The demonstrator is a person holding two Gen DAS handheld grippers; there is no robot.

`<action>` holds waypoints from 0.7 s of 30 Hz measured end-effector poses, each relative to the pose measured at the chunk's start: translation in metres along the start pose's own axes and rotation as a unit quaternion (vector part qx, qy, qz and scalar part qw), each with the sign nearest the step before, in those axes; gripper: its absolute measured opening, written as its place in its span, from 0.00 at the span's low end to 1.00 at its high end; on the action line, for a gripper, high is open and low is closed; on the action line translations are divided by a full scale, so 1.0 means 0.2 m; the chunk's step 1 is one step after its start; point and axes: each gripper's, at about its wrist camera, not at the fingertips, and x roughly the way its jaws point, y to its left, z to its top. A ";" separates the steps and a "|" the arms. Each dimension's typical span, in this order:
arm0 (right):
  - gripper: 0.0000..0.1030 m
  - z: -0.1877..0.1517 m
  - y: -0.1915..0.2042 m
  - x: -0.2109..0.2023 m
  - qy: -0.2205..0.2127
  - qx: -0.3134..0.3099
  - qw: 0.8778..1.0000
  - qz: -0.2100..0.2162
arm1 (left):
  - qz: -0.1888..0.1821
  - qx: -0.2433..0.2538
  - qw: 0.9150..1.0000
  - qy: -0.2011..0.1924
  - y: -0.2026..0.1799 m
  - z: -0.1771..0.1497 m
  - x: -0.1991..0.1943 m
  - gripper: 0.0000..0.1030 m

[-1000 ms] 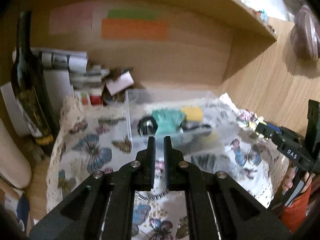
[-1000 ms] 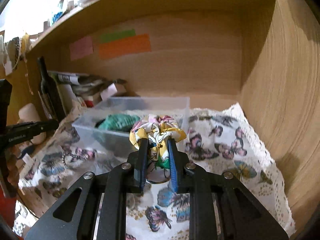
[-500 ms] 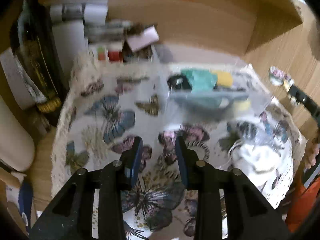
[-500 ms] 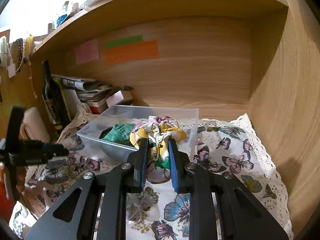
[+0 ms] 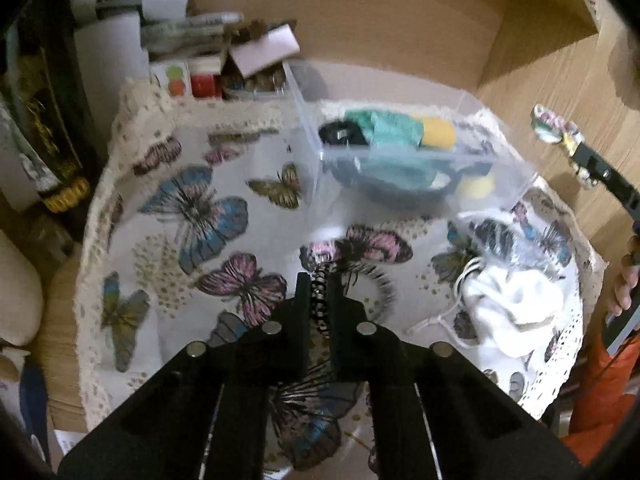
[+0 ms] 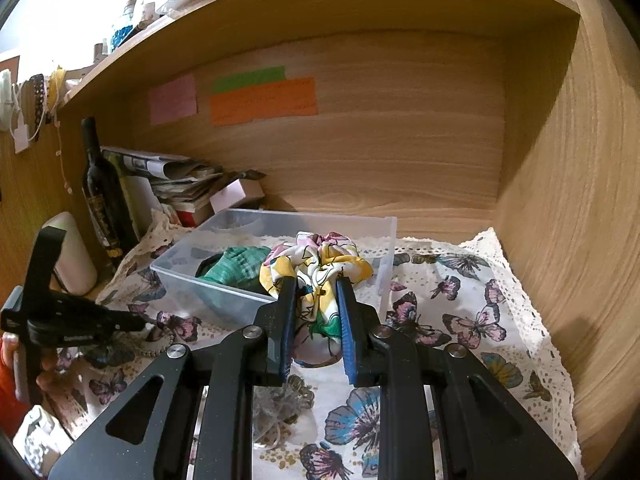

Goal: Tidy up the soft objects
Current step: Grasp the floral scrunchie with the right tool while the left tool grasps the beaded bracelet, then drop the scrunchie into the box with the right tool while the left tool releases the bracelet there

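Note:
My left gripper [image 5: 319,280] is shut on a black-and-white patterned hair band [image 5: 320,308] low over the butterfly cloth [image 5: 192,208]. My right gripper [image 6: 316,284] is shut on a floral scrunchie [image 6: 316,258], held above the cloth in front of the clear plastic bin [image 6: 384,240]. The bin [image 5: 516,176] holds a teal cloth [image 5: 394,132], a yellow item [image 5: 438,132] and a black item [image 5: 340,134]. A white drawstring pouch [image 5: 516,300] lies on the cloth at the right. The right gripper shows at the right edge of the left wrist view [image 5: 576,152].
A dark bottle [image 6: 100,192], stacked papers [image 6: 176,176] and small boxes [image 5: 264,52] crowd the back left of the wooden alcove. A wooden side wall [image 6: 580,200] stands at the right. Sticky notes [image 6: 264,100] are on the back wall. The left gripper's body [image 6: 68,320] is at the lower left.
My left gripper tilted down to the cloth, opened, then shut on the hair band. My right gripper rose slightly with the scrunchie and stayed shut.

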 end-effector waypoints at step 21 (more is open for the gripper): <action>0.18 0.15 0.04 0.08 -0.021 -0.025 0.999 0.012 | -0.025 0.015 0.989 -0.144 -0.16 0.32 -0.30 0.06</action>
